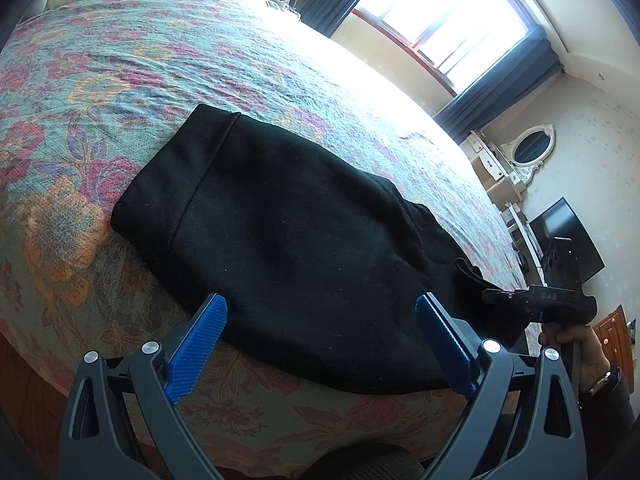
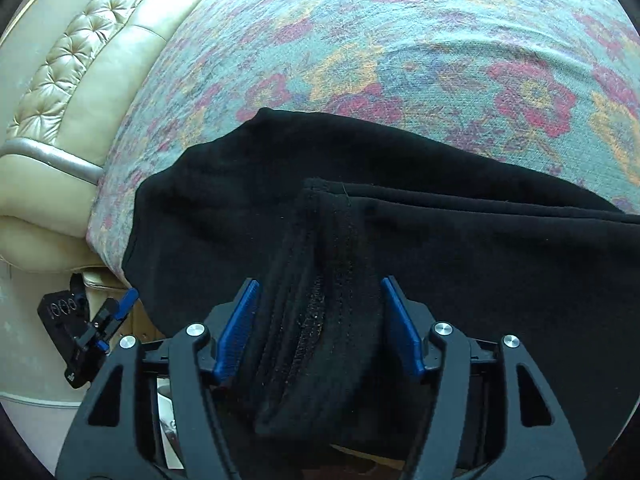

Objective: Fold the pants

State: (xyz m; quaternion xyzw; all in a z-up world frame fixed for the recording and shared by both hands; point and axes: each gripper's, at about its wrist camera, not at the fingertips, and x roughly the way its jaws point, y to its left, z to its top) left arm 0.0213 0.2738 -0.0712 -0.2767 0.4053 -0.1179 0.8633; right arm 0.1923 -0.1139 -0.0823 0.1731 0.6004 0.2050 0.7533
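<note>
Black pants point(image 1: 288, 240) lie folded on a floral bedspread point(image 1: 140, 80) near the bed's front edge. My left gripper point(image 1: 320, 344) is open, its blue pads point(image 1: 200, 344) spread just above the near edge of the pants, holding nothing. My right gripper point(image 2: 320, 328) stands partly open around a bunched seamed end of the pants point(image 2: 316, 312); the cloth fills the gap between the pads point(image 2: 236, 332), and I cannot tell if they press it. In the left wrist view the right gripper point(image 1: 536, 304) shows at the pants' right end.
A tufted cream headboard point(image 2: 60, 92) stands at the bed's left. A window with dark curtains point(image 1: 448, 32), a white mirror and dresser point(image 1: 528, 148) and a dark screen point(image 1: 568, 236) lie beyond the bed. The left gripper shows in the right wrist view point(image 2: 100, 328).
</note>
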